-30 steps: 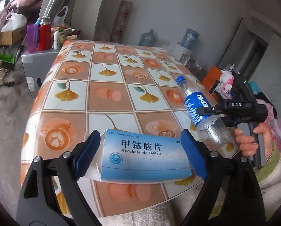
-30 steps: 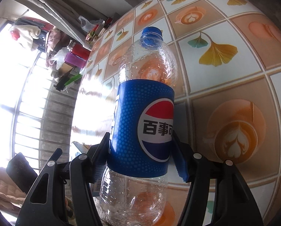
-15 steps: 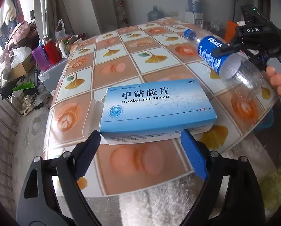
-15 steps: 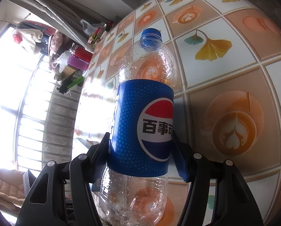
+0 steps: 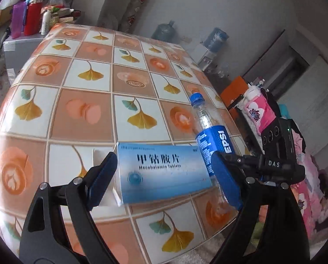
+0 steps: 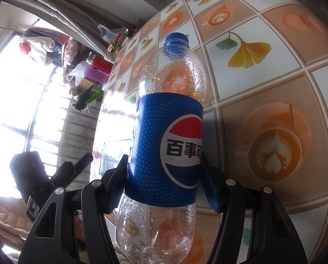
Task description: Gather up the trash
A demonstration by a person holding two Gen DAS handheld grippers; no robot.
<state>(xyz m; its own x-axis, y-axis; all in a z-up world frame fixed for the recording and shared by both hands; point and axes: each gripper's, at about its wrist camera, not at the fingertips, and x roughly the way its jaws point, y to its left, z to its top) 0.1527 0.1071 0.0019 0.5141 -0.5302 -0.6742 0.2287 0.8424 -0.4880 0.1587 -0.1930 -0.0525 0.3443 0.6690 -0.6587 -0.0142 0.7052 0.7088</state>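
Observation:
A blue and white Mecobalamin tablet box (image 5: pixel 161 171) with an open end flap sits between the jaws of my left gripper (image 5: pixel 164 180), which is shut on it above the near part of the table (image 5: pixel 87 110). My right gripper (image 6: pixel 164 176) is shut on the blue label of an empty clear Pepsi bottle (image 6: pixel 170 136) with a blue cap. In the left wrist view the bottle (image 5: pixel 212 140) and the right gripper (image 5: pixel 273 165) are close on the right of the box. The box (image 6: pixel 114 156) shows faintly in the right wrist view, left of the bottle.
The table has a tiled ginkgo-and-coffee oilcloth. Beyond its far left corner stand bottles and flasks (image 5: pixel 29 17) on a grey cabinet. Water jugs (image 5: pixel 214 39) stand by the back wall. Pink bedding (image 5: pixel 260 114) lies right of the table. A barred window (image 6: pixel 21 110) is on the right wrist view's left.
The left gripper with the box has swung and now sits close beside the bottle held by the right gripper. The right gripper's hold on the bottle is unchanged.

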